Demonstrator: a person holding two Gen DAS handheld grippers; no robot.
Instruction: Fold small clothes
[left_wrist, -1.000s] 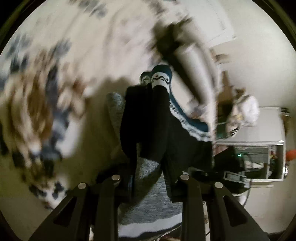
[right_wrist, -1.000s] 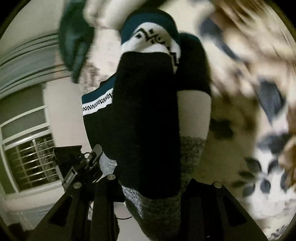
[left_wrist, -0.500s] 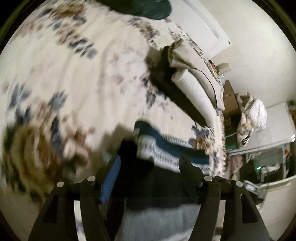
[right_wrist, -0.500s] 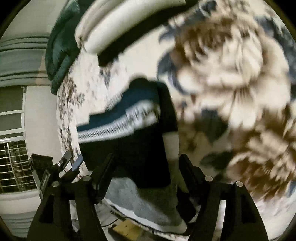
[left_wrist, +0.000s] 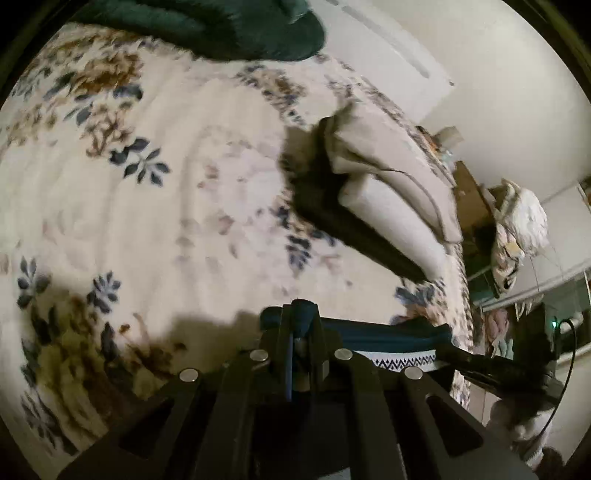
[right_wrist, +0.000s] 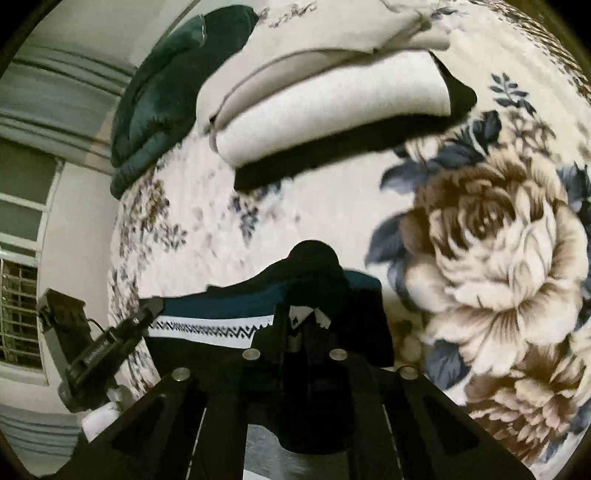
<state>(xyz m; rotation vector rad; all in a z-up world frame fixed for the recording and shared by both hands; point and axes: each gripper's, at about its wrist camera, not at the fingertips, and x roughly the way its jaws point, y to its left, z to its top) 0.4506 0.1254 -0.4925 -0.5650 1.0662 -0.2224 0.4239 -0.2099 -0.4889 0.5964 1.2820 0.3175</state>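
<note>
Biggest thing here is the bed, covered in a cream floral blanket (left_wrist: 177, 192) with big brown roses and blue leaves, and everything sits on that. Up at the far end there's a dark green blanket (left_wrist: 221, 26) bunched up, and closer in a stack of folded clothes (left_wrist: 391, 192), beige pieces on top of a black one. No real containers anywhere that I can make out, just piles on the bed. The sock (right_wrist: 236, 314) is the task item: dark with a teal band and a white zigzag-patterned stripe, stretched flat across the blanket between the two tools, right at the near edge of the bed. The left tongs (left_wrist: 301, 332) are clenched on one end of the sock, teal fabric pinched up between the fingers. The right tongs (right_wrist: 301, 325) are clamped on the other end, with a dark bump of sock poking up past the tips. In the right wrist view you can see the other tool's body off to the left with some white lettering on its side, but it's too small and blurry for me to read properly.
</note>
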